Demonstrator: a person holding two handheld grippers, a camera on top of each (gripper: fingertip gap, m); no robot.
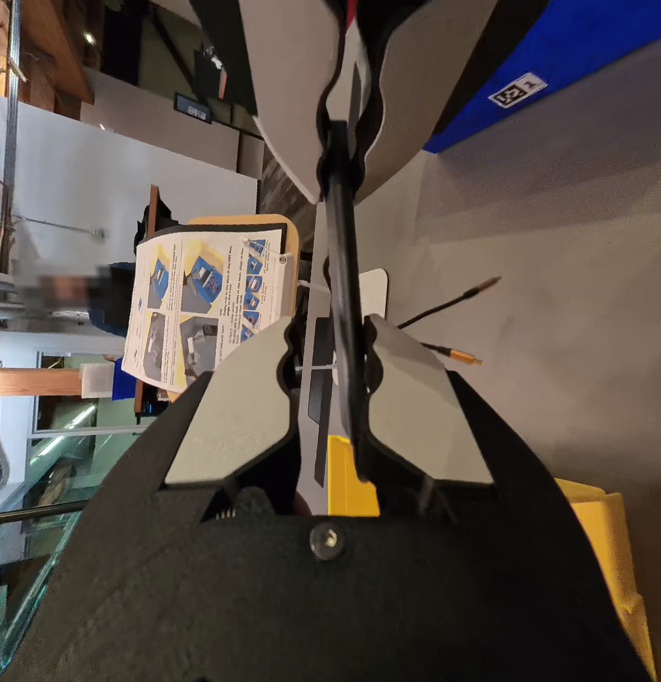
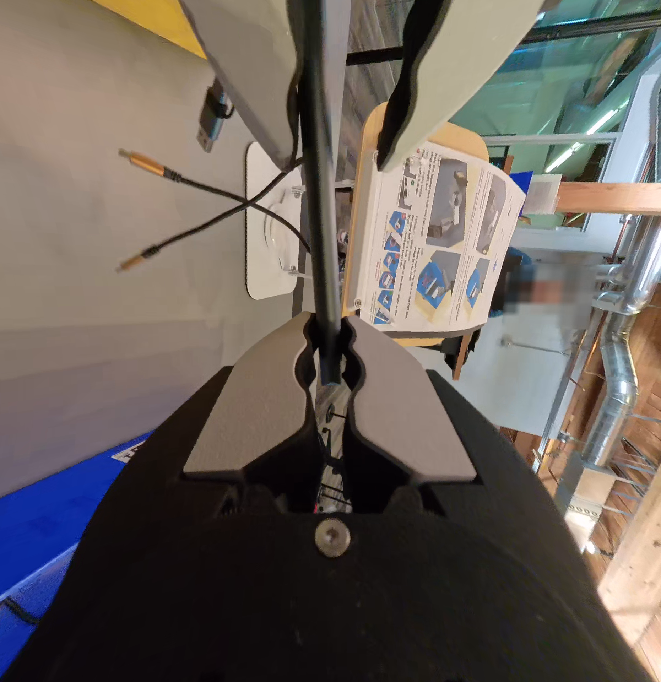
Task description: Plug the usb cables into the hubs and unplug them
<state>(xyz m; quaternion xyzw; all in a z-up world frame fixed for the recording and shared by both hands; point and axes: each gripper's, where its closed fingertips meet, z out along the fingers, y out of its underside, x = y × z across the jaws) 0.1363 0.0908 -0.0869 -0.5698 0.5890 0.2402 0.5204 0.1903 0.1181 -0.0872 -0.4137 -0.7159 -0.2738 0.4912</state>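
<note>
A long, thin black USB hub (image 1: pixel 340 240) hangs in the air between my two grippers, which face each other. My right gripper (image 2: pixel 329 332) is shut on one end of the hub (image 2: pixel 321 221); it also shows at the top of the left wrist view (image 1: pixel 340 162). My left gripper (image 1: pixel 329 332) is open around the other end. The hub rests against one of its fingers (image 1: pixel 395 369), with a gap to the other. Two black cables with orange plugs (image 1: pixel 465 356) (image 2: pixel 144 162) lie loose on the grey table (image 2: pixel 81 295).
A grey USB plug (image 2: pixel 210 121) lies on the table near a white mounting plate (image 2: pixel 269 258). An instruction sheet on a stand (image 1: pixel 196 302) stands beyond the table edge. A blue bin (image 1: pixel 543 73) and a yellow bin (image 1: pixel 598 535) sit at the sides. My right fingertips sit around 6 cm from my left ones.
</note>
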